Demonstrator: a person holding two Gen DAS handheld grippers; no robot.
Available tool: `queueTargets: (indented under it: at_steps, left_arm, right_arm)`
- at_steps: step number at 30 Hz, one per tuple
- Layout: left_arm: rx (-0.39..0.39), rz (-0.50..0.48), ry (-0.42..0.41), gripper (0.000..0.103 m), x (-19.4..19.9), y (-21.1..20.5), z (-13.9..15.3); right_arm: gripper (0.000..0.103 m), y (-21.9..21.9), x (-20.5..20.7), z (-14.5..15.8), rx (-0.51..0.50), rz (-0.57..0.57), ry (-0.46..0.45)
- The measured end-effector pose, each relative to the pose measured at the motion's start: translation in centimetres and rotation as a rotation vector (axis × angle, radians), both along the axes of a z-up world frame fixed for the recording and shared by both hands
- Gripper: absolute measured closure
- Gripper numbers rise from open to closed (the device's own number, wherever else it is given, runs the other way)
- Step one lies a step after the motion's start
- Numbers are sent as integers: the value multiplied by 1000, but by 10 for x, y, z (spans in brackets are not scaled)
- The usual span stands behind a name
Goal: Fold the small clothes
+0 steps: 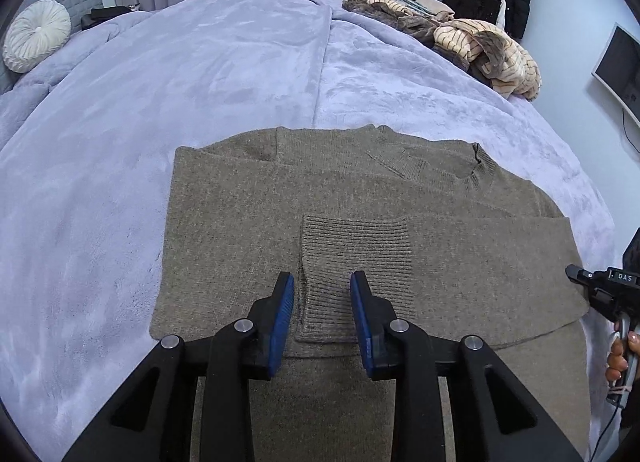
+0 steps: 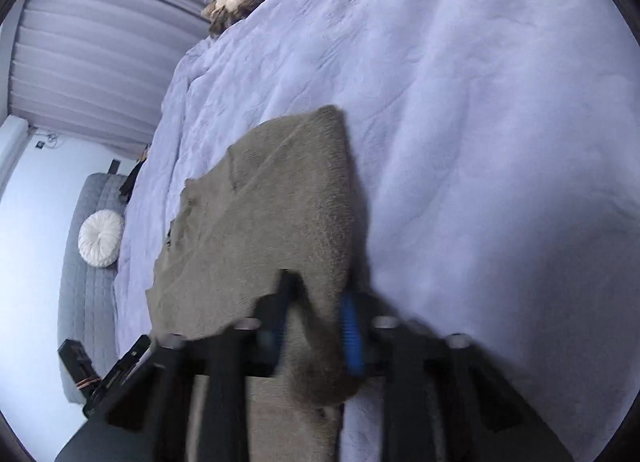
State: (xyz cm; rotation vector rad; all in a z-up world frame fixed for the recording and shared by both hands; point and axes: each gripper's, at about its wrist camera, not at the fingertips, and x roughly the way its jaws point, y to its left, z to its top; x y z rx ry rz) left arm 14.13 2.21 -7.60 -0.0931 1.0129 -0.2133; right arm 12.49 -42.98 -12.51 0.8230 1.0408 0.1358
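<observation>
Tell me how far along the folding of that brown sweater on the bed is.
Partway. Done: the brown sweater lies flat on the lavender blanket, one sleeve folded across, its ribbed cuff on the body. In hand: the right claw is shut on sweater fabric, lifting it; the left claw is open over the cuff. Left: finishing the folds, then the striped pile.

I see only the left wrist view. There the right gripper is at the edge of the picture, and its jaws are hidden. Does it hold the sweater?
Observer: Yes. In the right wrist view, the right gripper is shut on a fold of the brown sweater.
Operator: Does that fold lie flat on the bed?
Observer: No. It looks raised off the lilac blanket, and some fabric hangs down between the blue pads.
Operator: Is that picture sharp?
Observer: No. It is blurred around the gripper, so I cannot tell which edge of the sweater is pinched.
</observation>
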Motion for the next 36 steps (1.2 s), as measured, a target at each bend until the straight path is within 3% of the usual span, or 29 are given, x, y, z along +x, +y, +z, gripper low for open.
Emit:
queueTargets:
  at_steps: [4, 7, 12, 15, 18, 23, 28, 32, 36]
  left_arm:
    - [35, -25, 10, 72, 3, -9, -20]
    - [56, -38, -2, 72, 0, -13, -24]
    - [63, -10, -3, 72, -6, 6, -8]
    - [4, 21, 12, 72, -8, 22, -2]
    - [-2, 9, -17, 72, -11, 17, 7]
    - [68, -64, -42, 72, -12, -17, 6]
    - [114, -58, 13, 72, -11, -21, -17]
    - [79, -60, 10, 72, -14, -16, -19]
    - [106, -58, -3, 72, -17, -20, -20]
  right_arm:
    - [95, 31, 3, 33, -375, 91, -30]
    - [93, 39, 12, 13, -517, 143, 32]
    - [86, 26, -8, 19, -444, 37, 16]
    - [85, 17, -28, 32, -447, -16, 7]
    - [85, 13, -42, 46, -418, -61, -15]
    - [85, 38, -44, 59, -378, 10, -73]
    - [85, 66, -40, 46, -409, 77, -50]
    - [85, 67, -43, 30, -419, 86, -14]
    - [85, 73, -45, 26, -453, 98, -20]
